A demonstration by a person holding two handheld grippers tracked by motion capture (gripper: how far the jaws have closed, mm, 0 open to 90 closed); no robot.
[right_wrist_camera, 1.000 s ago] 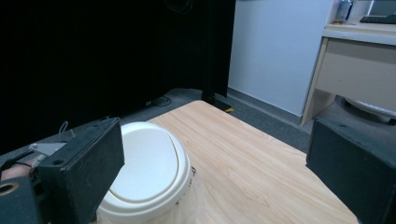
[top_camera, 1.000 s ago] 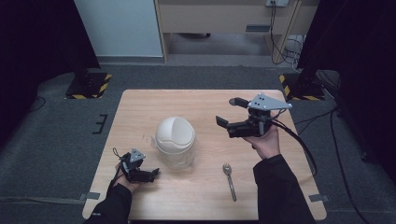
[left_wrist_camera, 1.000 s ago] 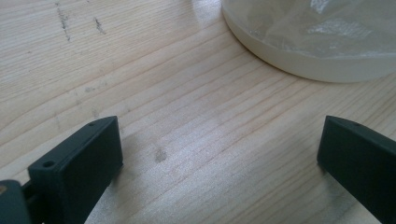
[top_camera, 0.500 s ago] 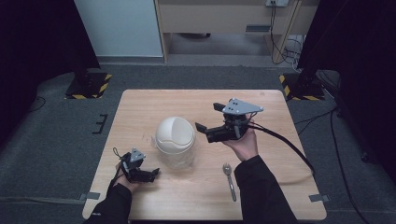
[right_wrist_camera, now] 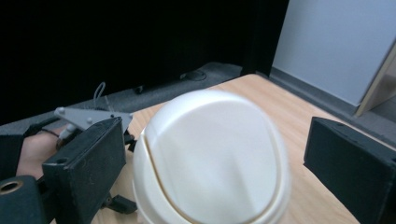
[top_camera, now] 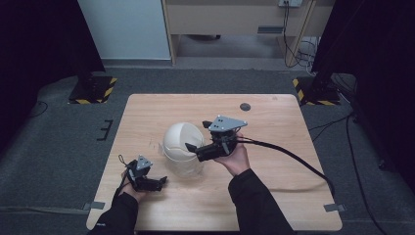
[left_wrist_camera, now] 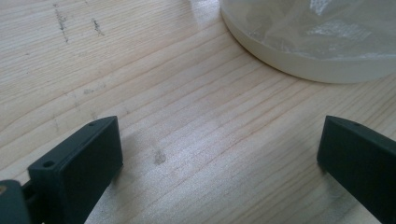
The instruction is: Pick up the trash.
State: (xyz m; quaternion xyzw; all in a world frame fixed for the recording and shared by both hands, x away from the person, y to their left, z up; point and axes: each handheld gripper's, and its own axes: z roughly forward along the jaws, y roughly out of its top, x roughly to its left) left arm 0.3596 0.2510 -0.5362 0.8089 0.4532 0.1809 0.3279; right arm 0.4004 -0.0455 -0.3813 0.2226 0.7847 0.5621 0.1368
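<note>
The white domed container (top_camera: pixel 182 147) sits mid-table (top_camera: pixel 274 122). Right claw (right_wrist_camera: pixel 210 154) is spread wide, lined up on its lid, so it's in the approach step; next it probably has to close squarely on the dome. Left claw (top_camera: pixel 159 182) rests open nearby.

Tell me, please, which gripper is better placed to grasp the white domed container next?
The right gripper. Its open jaws already frame the white domed container, close to its lid. The left gripper rests low on the table beside the base, jaws open, aimed at bare wood.
</note>
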